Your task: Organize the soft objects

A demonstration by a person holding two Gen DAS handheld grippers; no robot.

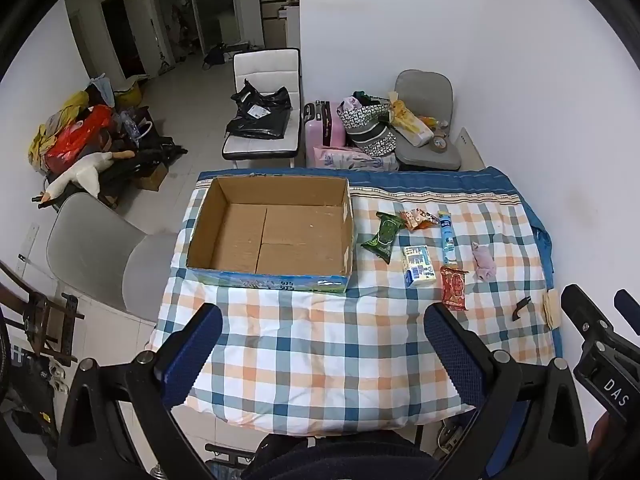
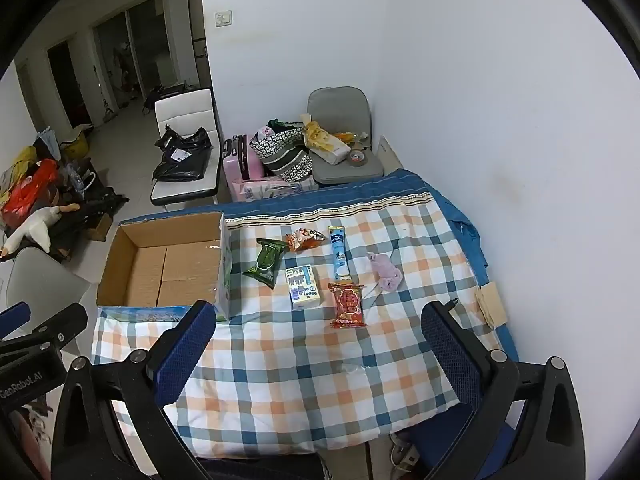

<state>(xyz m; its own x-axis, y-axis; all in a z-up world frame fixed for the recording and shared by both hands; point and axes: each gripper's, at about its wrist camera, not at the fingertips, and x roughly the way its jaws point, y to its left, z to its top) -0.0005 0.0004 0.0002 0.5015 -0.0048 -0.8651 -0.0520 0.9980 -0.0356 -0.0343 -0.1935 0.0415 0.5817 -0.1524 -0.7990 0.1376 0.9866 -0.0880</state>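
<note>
An open, empty cardboard box (image 1: 272,236) (image 2: 168,268) sits on the left of a table covered with a checked quilt (image 1: 320,344) (image 2: 304,360). To its right lie a green packet (image 1: 382,236) (image 2: 265,265), an orange snack bag (image 1: 418,218) (image 2: 305,238), a blue tube (image 1: 447,236) (image 2: 339,254), a white tissue pack (image 1: 418,266) (image 2: 303,287), a red packet (image 1: 454,287) (image 2: 349,305) and a small pink soft toy (image 1: 484,261) (image 2: 386,271). My left gripper (image 1: 324,320) is open and empty near the front edge. My right gripper (image 2: 320,320) is open and empty, in front of the items.
A black clip (image 1: 522,307) and tan pad (image 1: 554,310) (image 2: 491,304) lie at the quilt's right edge by the wall. Beyond the table stand a white chair with a black bag (image 1: 262,116), a pink suitcase (image 1: 324,124) and a grey chair (image 1: 428,120). A grey chair (image 1: 100,248) stands left.
</note>
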